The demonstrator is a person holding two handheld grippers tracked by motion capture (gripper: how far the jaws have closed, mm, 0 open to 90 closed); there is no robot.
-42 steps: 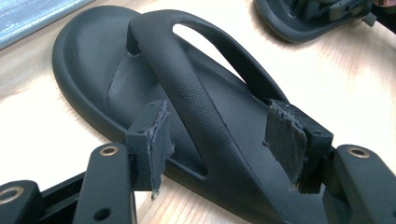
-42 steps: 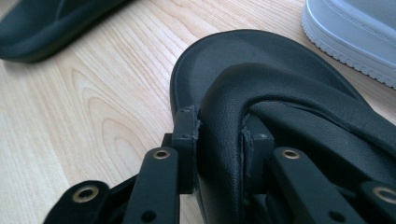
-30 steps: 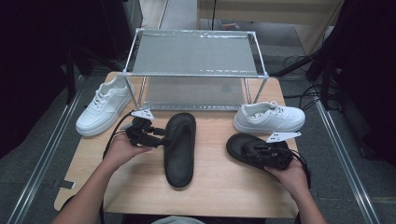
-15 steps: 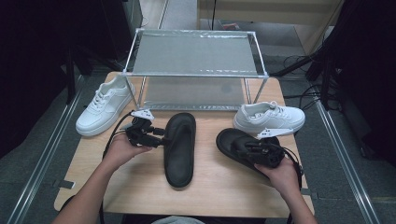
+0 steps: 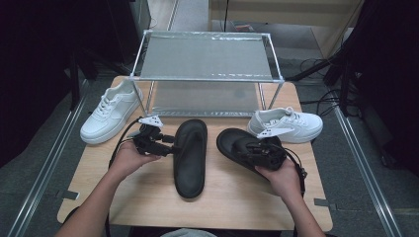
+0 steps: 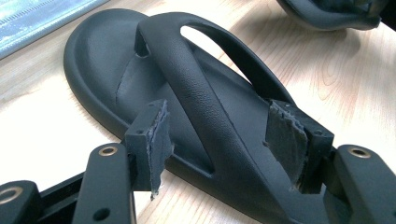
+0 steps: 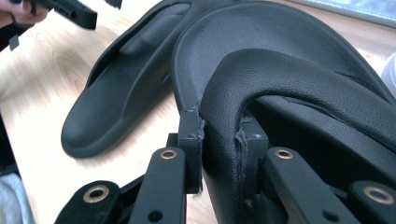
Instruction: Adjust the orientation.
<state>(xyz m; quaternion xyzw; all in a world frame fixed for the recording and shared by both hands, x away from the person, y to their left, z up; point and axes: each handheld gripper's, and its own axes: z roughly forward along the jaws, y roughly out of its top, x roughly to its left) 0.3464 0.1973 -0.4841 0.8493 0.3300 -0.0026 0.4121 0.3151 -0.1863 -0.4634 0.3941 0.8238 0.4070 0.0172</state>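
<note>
I am clamping my right gripper (image 7: 219,140) on the strap of the right-hand black sandal (image 5: 239,145), its jaws nearly closed with both pads pressing the strap, and this sandal is sitting just right of the middle black sandal (image 5: 190,155) on the table (image 5: 148,197). I am holding my left gripper (image 6: 224,144) with its jaws spread wide on either side of the middle sandal's strap, the pads standing clear of it. The middle sandal is lying flat in front of the metal rack (image 5: 205,57).

Matt black rubbery sandals (image 5: 190,155), pale wood-grain table (image 5: 148,197), metal-framed rack (image 5: 205,54)
</note>
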